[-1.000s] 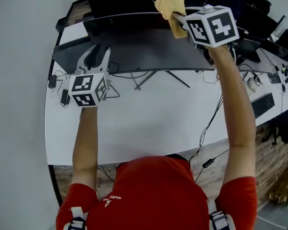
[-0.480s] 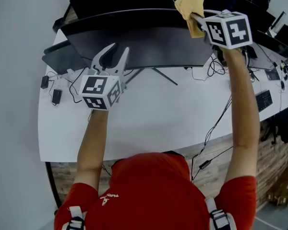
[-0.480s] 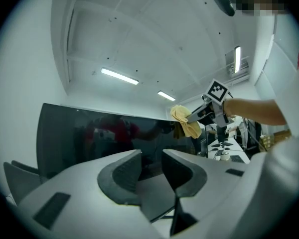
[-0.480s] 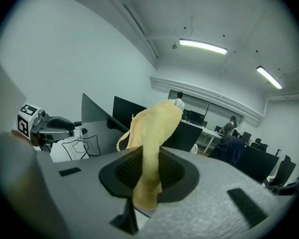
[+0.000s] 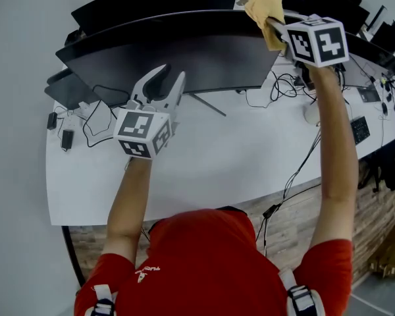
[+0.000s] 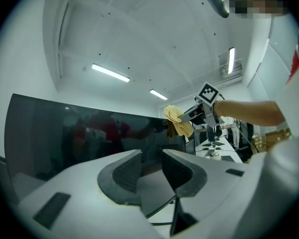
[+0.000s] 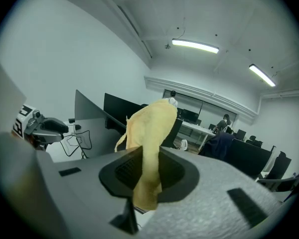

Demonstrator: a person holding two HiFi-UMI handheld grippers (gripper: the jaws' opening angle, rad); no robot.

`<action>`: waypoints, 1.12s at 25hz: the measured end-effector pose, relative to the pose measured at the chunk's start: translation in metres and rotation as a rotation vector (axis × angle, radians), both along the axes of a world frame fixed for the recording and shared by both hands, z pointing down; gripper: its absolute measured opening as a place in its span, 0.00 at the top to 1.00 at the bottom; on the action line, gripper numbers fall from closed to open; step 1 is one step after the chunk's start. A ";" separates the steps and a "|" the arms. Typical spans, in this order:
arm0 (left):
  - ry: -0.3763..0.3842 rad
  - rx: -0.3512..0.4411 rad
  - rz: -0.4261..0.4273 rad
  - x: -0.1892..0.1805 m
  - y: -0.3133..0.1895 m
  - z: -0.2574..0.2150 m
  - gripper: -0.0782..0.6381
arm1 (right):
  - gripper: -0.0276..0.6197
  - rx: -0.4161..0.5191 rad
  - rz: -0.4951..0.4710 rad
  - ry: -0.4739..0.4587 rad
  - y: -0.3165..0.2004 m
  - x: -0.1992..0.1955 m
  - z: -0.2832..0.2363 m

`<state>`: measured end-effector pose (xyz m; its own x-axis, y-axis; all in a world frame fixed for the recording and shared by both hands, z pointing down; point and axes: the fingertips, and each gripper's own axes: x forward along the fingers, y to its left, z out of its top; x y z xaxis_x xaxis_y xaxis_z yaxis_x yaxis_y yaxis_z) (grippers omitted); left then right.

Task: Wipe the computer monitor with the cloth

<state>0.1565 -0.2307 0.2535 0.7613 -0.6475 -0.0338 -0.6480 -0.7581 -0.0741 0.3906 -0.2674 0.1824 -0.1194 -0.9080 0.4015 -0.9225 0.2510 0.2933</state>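
Two jaws of the right gripper (image 7: pixel 145 171) are clamped on the yellow cloth (image 7: pixel 148 126), held at the dark monitor's (image 5: pixel 184 54) upper right corner. The left gripper (image 6: pixel 150 166) is held parted and empty before the screen. Cables (image 5: pixel 95 120) are strewn on the white desk (image 5: pixel 210 163); strip lights (image 7: pixel 195 45) are set overhead

Yellow cloth (image 5: pixel 263 5); black monitor (image 5: pixel 184 51); white desk (image 5: pixel 217 163).

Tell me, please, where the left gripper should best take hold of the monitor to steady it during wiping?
Probably the monitor's thin lower edge, coming from below and in front with the open left gripper. The panel is wide and slim, so the fingers can straddle that edge, far from the cloth the right gripper holds at the top right corner.
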 end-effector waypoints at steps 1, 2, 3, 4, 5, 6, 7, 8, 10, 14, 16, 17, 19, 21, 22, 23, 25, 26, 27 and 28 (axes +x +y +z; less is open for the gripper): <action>-0.005 -0.002 0.003 0.004 0.001 0.002 0.72 | 0.85 0.005 0.003 -0.002 0.001 0.005 -0.001; -0.009 -0.004 0.005 0.008 0.002 0.004 0.72 | 0.85 0.010 0.005 -0.005 0.002 0.010 -0.002; -0.013 -0.006 0.006 0.011 0.003 0.005 0.72 | 0.85 0.013 0.008 -0.010 0.003 0.016 -0.003; -0.016 -0.008 0.007 0.014 0.004 0.006 0.72 | 0.85 0.017 0.010 -0.018 0.004 0.020 -0.004; -0.018 -0.010 0.008 0.017 0.005 0.008 0.72 | 0.85 0.023 0.010 -0.030 0.005 0.025 -0.005; -0.021 -0.012 0.010 0.020 0.006 0.009 0.72 | 0.85 0.031 0.010 -0.046 0.006 0.028 -0.008; -0.024 -0.014 0.011 0.022 0.006 0.010 0.72 | 0.85 0.042 0.008 -0.064 0.007 0.031 -0.011; -0.027 -0.017 0.013 0.023 0.007 0.012 0.72 | 0.85 0.056 0.006 -0.082 0.008 0.034 -0.016; -0.031 -0.022 0.014 0.026 0.006 0.015 0.72 | 0.85 0.079 0.004 -0.097 0.009 0.037 -0.024; -0.033 -0.023 0.014 0.028 0.007 0.018 0.72 | 0.86 0.077 0.029 -0.052 0.007 0.047 -0.027; -0.028 -0.016 0.018 0.030 0.008 0.014 0.72 | 0.85 0.069 0.046 -0.037 0.006 0.056 -0.023; -0.024 -0.012 0.021 0.031 0.009 0.012 0.72 | 0.85 0.069 0.054 -0.037 0.006 0.060 -0.022; -0.014 -0.007 0.027 0.031 0.010 0.010 0.72 | 0.85 0.078 0.070 -0.055 0.006 0.068 -0.021; -0.006 -0.008 0.032 0.031 0.010 0.009 0.72 | 0.85 0.094 0.085 -0.085 0.007 0.075 -0.020; -0.004 -0.009 0.032 0.031 0.011 0.010 0.72 | 0.85 0.102 0.090 -0.103 0.007 0.078 -0.020; -0.004 -0.011 0.031 0.031 0.011 0.011 0.72 | 0.85 0.112 0.094 -0.119 0.008 0.081 -0.020; -0.003 -0.012 0.029 0.031 0.012 0.013 0.72 | 0.85 0.131 0.101 -0.143 0.010 0.086 -0.020; -0.003 -0.012 0.028 0.031 0.012 0.013 0.72 | 0.85 0.139 0.104 -0.152 0.011 0.088 -0.020; -0.004 -0.011 0.028 0.031 0.013 0.013 0.72 | 0.86 0.145 0.107 -0.161 0.012 0.090 -0.019; -0.005 -0.009 0.028 0.031 0.013 0.013 0.72 | 0.86 0.150 0.110 -0.170 0.013 0.092 -0.018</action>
<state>0.1876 -0.2175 0.2668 0.7795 -0.6259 -0.0247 -0.6259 -0.7767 -0.0703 0.4821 -0.2542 0.1642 -0.0715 -0.9672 0.2439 -0.9811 0.1123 0.1575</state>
